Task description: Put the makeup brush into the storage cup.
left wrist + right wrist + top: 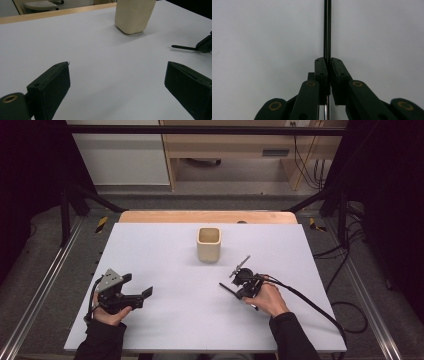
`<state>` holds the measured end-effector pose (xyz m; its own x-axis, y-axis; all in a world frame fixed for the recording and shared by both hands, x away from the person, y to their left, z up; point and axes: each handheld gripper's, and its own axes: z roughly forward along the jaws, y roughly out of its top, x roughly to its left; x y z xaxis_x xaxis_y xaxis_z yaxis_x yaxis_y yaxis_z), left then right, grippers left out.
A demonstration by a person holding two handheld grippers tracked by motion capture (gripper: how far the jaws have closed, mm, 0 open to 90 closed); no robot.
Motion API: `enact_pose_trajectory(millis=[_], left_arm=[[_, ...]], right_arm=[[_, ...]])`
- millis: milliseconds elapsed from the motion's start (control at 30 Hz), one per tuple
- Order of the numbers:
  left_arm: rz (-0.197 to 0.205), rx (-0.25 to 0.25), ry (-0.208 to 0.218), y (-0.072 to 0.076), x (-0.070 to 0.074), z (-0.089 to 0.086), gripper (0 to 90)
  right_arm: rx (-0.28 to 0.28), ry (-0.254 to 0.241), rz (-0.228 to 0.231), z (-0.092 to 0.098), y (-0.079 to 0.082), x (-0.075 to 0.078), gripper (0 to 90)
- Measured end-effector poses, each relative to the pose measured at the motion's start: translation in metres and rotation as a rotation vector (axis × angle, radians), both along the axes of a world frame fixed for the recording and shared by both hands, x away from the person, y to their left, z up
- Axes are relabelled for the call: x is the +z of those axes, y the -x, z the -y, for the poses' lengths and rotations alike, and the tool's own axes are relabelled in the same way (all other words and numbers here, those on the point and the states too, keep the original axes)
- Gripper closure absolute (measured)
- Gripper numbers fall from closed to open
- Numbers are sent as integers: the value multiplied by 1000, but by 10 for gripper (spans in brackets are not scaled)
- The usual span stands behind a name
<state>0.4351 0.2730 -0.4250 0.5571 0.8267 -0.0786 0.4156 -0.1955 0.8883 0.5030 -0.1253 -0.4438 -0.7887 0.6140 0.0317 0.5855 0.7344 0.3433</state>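
High view first: the cream cup [208,244] stands upright mid-table on the white sheet [165,320]. Right gripper [235,287], in front of the cup and a little to the right, has its jaws clamped tight on a thin dark rod [327,30] lying along the sheet. Left gripper [145,294], well left of the cup, gapes wide, empty. Nothing sits between cup and rod.

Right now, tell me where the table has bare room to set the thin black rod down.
Bare patches: the wide white sheet left of the cream cup, and the middle strip between the left gripper and right gripper. Also right of the cup. Crowded: around the right gripper, clamped on the thin black rod.
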Motion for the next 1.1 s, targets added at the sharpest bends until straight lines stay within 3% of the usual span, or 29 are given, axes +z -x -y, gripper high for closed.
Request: enact_pose_trajectory(millis=[400,600,1100], left_arm=[[0,-37,-16,1,3,6,59],[-3,-63,-35,2,4,9,59],[6,-150,-93,5,11,28,58]], right_arm=[[35,-105,61,9,10,32,843],[54,-145,67,8,14,40,843],[179,-221,106,-6,25,61,844]])
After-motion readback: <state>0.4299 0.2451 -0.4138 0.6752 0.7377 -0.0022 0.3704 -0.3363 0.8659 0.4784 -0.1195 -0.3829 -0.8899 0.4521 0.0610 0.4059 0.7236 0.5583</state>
